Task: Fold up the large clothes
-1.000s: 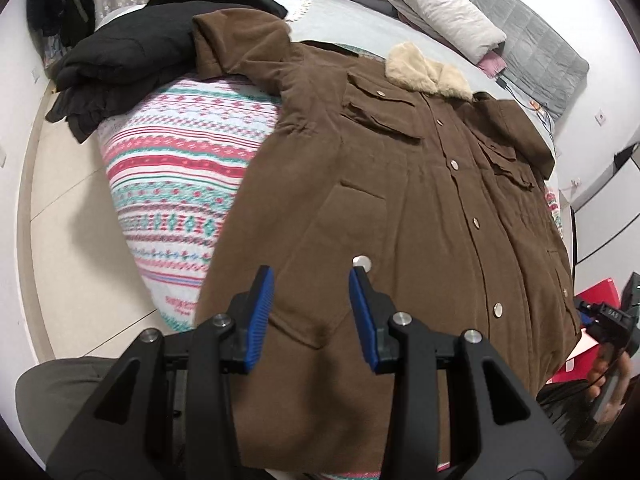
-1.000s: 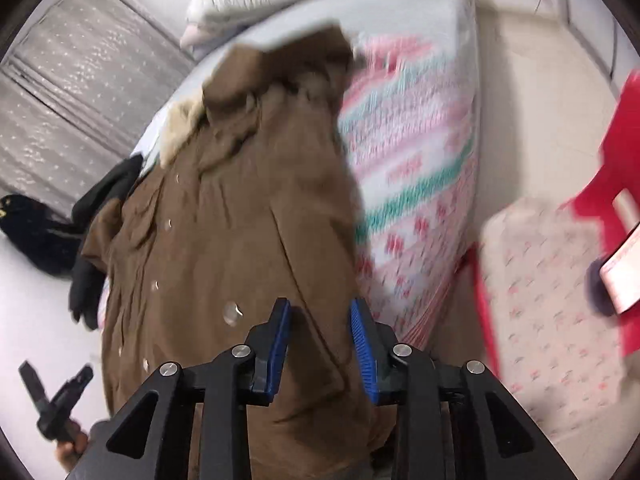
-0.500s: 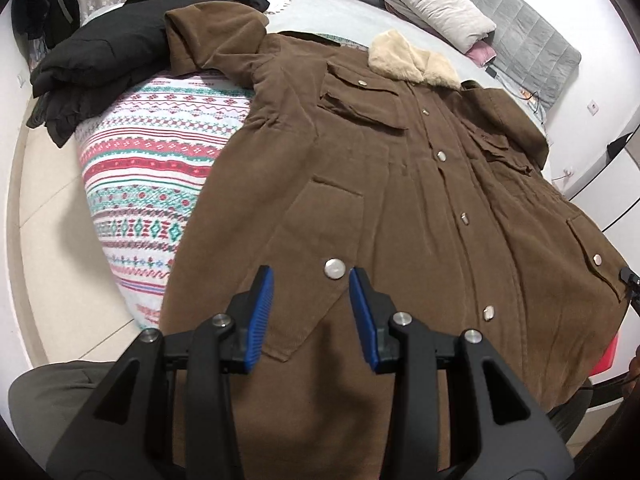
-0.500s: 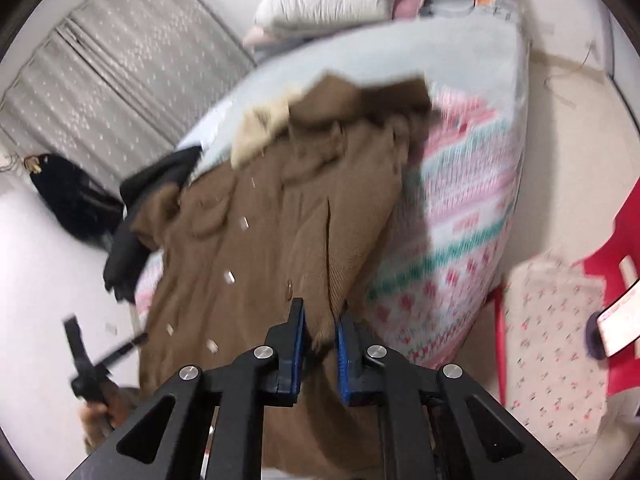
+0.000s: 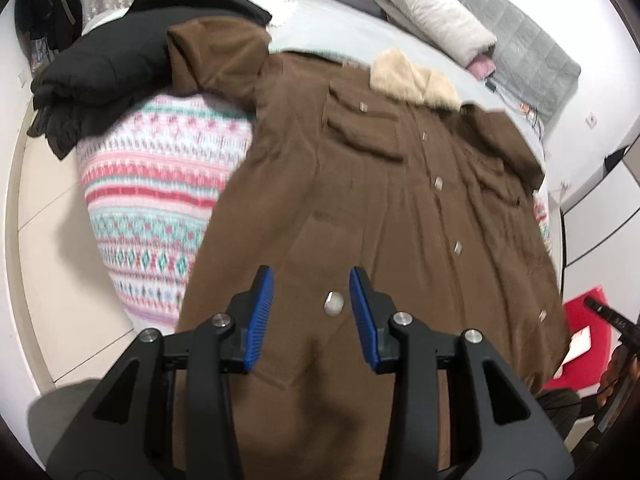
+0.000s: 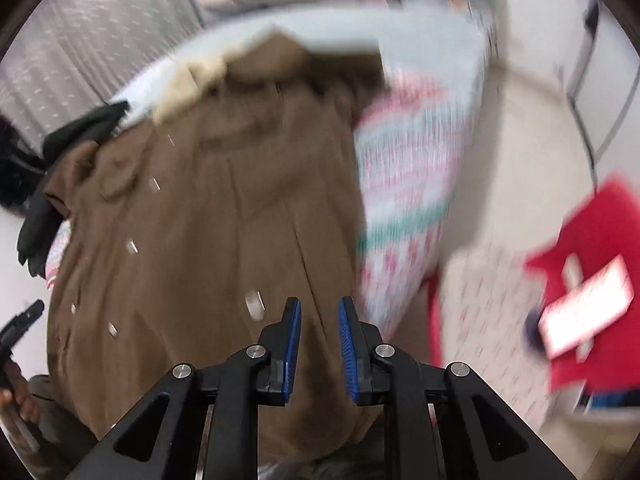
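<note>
A large brown coat (image 5: 360, 200) with a cream fleece collar (image 5: 412, 80) lies spread front-up on the bed, its hem hanging over the near edge. My left gripper (image 5: 311, 276) hovers open above the lower front, and a metal snap button (image 5: 333, 303) shows between its fingers. In the blurred right wrist view, my right gripper (image 6: 320, 304) hangs above the coat (image 6: 220, 220) near its right edge. Its jaws are opening, the blue pads stand a little apart, and no cloth is pinched between them.
The bed's patterned cover (image 5: 160, 200) shows on both sides of the coat. Black clothes (image 5: 120, 68) are piled at the far left and pillows (image 5: 432, 28) at the head. A red item (image 6: 592, 240) and a floral mat (image 6: 488, 312) lie on the floor to the right.
Half a second ago my right gripper was shut on the coat's right edge; now it has let go, risen and rolled. My left gripper stays open and has drifted slightly over the coat.
</note>
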`<move>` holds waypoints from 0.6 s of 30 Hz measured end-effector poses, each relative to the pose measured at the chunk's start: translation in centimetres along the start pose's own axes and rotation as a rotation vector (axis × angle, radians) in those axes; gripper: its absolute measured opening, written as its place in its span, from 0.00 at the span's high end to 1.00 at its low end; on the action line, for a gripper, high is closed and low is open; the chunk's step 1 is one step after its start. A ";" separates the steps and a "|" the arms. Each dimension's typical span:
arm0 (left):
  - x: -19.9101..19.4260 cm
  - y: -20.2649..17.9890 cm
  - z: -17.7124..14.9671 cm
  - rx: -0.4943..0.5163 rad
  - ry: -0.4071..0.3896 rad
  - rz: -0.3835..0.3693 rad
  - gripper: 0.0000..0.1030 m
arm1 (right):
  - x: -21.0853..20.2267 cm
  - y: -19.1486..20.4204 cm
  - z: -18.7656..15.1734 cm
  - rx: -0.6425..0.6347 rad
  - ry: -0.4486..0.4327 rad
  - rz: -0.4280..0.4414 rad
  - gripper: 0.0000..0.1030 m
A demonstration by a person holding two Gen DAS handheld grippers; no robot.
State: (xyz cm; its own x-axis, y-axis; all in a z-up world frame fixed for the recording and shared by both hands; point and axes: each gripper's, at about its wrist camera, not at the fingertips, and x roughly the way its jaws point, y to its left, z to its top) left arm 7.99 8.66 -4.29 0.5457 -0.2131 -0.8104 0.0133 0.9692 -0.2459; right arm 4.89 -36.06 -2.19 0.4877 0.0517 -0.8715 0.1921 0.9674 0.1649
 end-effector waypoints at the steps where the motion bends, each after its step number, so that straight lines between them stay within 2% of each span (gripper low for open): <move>1: -0.2 -0.1 0.6 -0.012 -0.008 -0.010 0.59 | -0.7 0.1 1.0 -0.024 -0.033 0.009 0.71; 2: -0.5 -0.1 1.5 -0.029 -0.021 -0.021 0.57 | -1.5 0.5 2.2 -0.048 -0.061 0.013 0.65; 4: -0.9 -0.4 3.2 -0.048 -0.057 -0.030 0.51 | -2.3 1.2 5.0 -0.094 -0.114 -0.022 0.46; 5: -0.9 -0.6 4.2 -0.048 -0.077 -0.021 0.45 | -2.5 1.7 6.3 -0.130 -0.149 -0.039 0.42; 7: -0.4 -1.2 5.9 -0.047 -0.085 0.004 0.42 | -2.0 3.1 9.4 -0.247 -0.211 -0.081 0.19; 11: 0.7 -2.5 8.1 -0.035 -0.072 -0.013 0.42 | 2.2 5.4 14.3 -0.437 -0.219 -0.230 0.17; 13: 1.0 -3.0 9.6 -0.005 -0.097 0.033 0.41 | 5.2 6.1 16.5 -0.515 -0.186 -0.289 0.17; 15: 1.4 -2.9 11.2 0.019 -0.148 0.100 0.29 | 7.7 6.7 18.7 -0.563 -0.161 -0.304 0.17; 18: 2.3 -1.6 13.6 0.016 -0.189 0.189 0.23 | 11.4 7.2 21.7 -0.594 -0.163 -0.303 0.17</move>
State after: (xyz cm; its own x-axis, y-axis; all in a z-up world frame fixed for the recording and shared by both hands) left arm 20.59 8.26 1.46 0.6865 -0.0024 -0.7272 -0.0918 0.9917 -0.0898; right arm 30.30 -33.84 -0.89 0.6172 -0.2354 -0.7508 -0.1363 0.9078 -0.3967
